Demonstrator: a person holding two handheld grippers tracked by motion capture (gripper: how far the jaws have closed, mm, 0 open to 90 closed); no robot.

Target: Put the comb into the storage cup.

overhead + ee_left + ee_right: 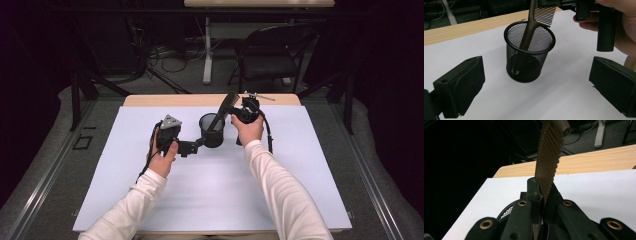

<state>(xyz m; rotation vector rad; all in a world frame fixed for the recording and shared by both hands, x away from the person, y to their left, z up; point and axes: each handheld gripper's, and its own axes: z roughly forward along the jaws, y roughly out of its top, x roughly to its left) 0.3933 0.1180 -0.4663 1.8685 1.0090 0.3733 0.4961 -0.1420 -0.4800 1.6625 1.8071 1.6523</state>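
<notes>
**Comb lowered into mesh cup**

The right gripper (235, 114) clenches a brown comb (532, 23) by its teeth, handle tilted inside the black mesh cup (529, 53). The left gripper (197, 146) waits released, jaws flanking the cup on the white table sheet (215, 185).

white long sleeves (280, 190); black grippers with brass-ringed screw holes (486, 223).

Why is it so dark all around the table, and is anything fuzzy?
High view: light falls on the white table, the room behind stays dim. Left gripper view: the mesh cup is sharp, the near tongs soft. Right gripper view: the comb looks slightly blurred up close, the left side black.
</notes>
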